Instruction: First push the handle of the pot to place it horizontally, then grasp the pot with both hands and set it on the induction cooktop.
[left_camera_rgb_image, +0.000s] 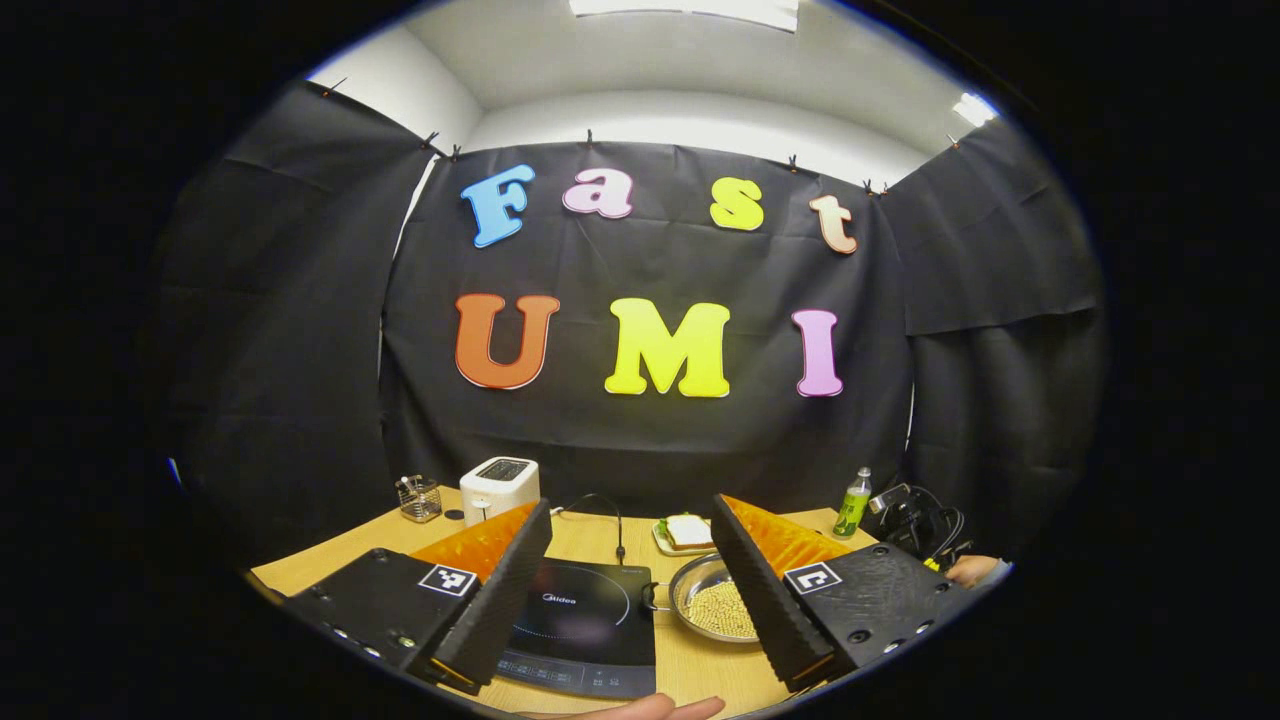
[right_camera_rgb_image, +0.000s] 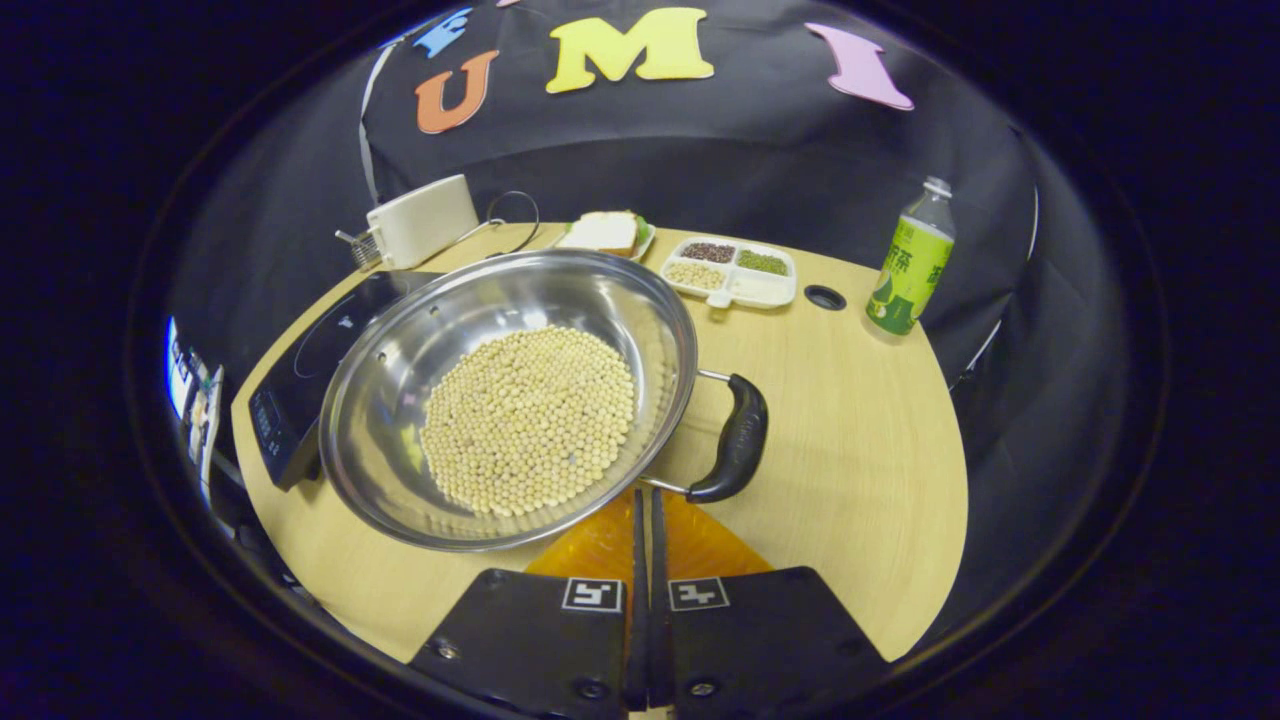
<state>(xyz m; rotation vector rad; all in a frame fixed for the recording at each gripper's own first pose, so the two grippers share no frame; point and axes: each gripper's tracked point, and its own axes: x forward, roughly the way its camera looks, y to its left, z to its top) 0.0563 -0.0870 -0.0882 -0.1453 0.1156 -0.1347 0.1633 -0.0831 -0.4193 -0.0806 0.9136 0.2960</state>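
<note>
The pot (right_camera_rgb_image: 520, 400) is a wide, shallow stainless steel pan standing on the wooden bench (right_camera_rgb_image: 850, 450), just beside the induction cooktop (right_camera_rgb_image: 300, 390), whose near corner its rim overlaps in the right gripper view. It carries a loose layer of pale round beans (right_camera_rgb_image: 530, 420) across its bottom. One black loop handle (right_camera_rgb_image: 735, 440) on wire arms projects from the rim on the side away from the cooktop; a smaller handle (left_camera_rgb_image: 652, 596) shows on the cooktop side in the left gripper view. The right gripper (right_camera_rgb_image: 642, 530) sits low at the pot's near rim beside the black handle, its fingers closed together with only a thin seam between them and nothing held. The left gripper (left_camera_rgb_image: 630, 590) is raised and well back from the work, its fingers spread wide and empty, framing the cooktop and the pot. Judgement on handling: the steel is rigid, smooth and likely slippery at the rim; the load of beans adds weight and will roll or spill if the pot tilts, so it should be carried level. The two handles are the sound holds, one per gripper. The bench is a light wood top with a curved edge, clean and dry in appearance. Toward its far edge stand a white toaster (right_camera_rgb_image: 420, 222), a sandwich on a plate (right_camera_rgb_image: 603, 232), a divided tray of grains (right_camera_rgb_image: 730, 272) and a green bottle (right_camera_rgb_image: 912, 262). Black cloth closes the booth on all sides.
</note>
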